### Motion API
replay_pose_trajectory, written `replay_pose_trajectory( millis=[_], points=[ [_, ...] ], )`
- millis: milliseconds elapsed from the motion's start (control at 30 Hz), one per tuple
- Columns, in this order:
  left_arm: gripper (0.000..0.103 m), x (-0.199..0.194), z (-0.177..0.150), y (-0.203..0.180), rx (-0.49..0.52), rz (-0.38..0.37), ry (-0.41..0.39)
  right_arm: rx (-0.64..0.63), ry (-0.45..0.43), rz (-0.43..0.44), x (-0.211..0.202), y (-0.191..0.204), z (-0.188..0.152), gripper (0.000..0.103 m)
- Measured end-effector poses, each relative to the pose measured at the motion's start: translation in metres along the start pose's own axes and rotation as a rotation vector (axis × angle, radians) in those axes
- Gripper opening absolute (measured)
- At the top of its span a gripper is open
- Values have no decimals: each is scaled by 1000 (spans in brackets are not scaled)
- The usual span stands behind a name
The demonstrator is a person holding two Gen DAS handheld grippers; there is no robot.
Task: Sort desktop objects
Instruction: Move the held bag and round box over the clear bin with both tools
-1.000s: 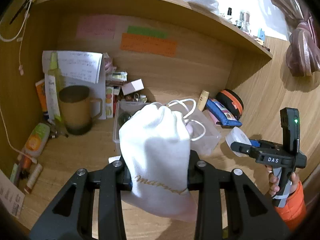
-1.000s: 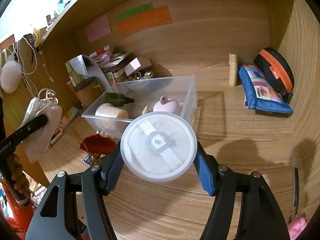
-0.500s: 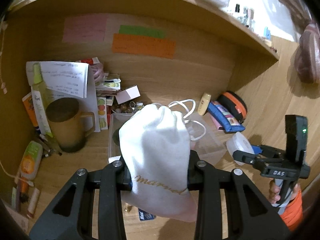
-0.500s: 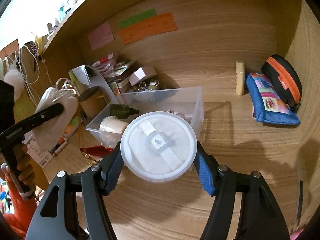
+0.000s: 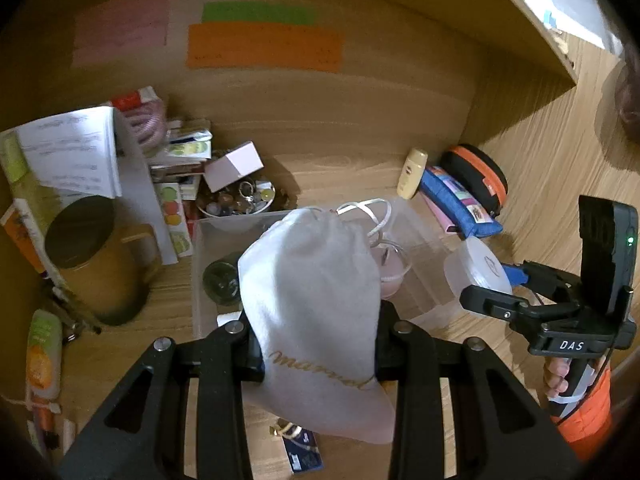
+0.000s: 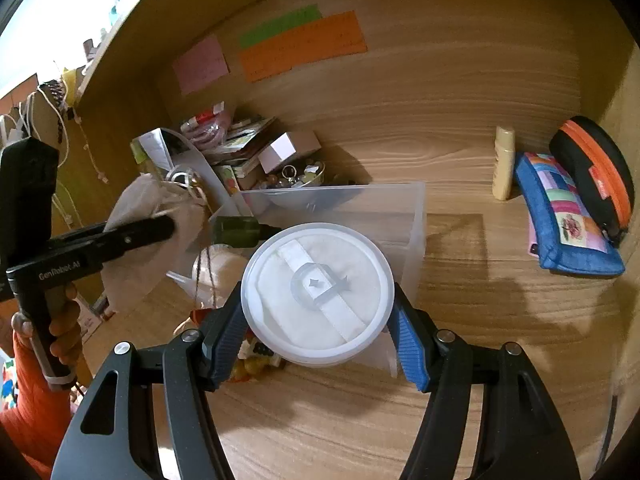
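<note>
My left gripper [image 5: 318, 354] is shut on a white drawstring pouch [image 5: 310, 304] with gold lettering, held over the near part of a clear plastic bin [image 5: 200, 240]. It also shows in the right wrist view [image 6: 152, 236]. My right gripper [image 6: 318, 344] is shut on a round clear puff case [image 6: 318, 292], just over the bin's near right corner [image 6: 416, 216]. The case also shows in the left wrist view [image 5: 476, 270]. In the bin lie a dark green bottle [image 6: 236, 232] and a pink item [image 5: 390, 274].
A brown mug [image 5: 92, 256] and papers [image 5: 72, 152] stand at the left. A bowl of trinkets [image 5: 236, 200] and a pink box [image 5: 234, 166] sit behind the bin. A cream tube [image 6: 504, 162], blue pouch [image 6: 568, 216] and black-orange case [image 6: 596, 168] lie at the right.
Both grippers have moved forward toward the bin with their loads. The pouch now hangs over the bin and the puff case is at its near right corner.
</note>
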State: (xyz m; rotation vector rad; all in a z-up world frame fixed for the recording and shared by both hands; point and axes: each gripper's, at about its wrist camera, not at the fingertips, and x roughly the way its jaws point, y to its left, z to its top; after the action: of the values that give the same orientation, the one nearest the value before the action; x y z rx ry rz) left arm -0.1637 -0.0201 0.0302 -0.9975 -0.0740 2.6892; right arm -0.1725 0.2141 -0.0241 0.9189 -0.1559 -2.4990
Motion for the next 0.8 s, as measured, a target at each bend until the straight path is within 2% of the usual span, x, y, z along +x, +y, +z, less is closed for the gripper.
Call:
replay_pose_trajectory(
  millis=[267,467,800],
  points=[
    [34,35,9,7,64,-9,59,-24,43,-7,31,5,15,62],
    [34,51,14,14,101,-27,74,-68,82,-10,57,13,25,62],
    [36,78,16,19,201,-37,113,-158,155,-57,97,24,38,63]
  ],
)
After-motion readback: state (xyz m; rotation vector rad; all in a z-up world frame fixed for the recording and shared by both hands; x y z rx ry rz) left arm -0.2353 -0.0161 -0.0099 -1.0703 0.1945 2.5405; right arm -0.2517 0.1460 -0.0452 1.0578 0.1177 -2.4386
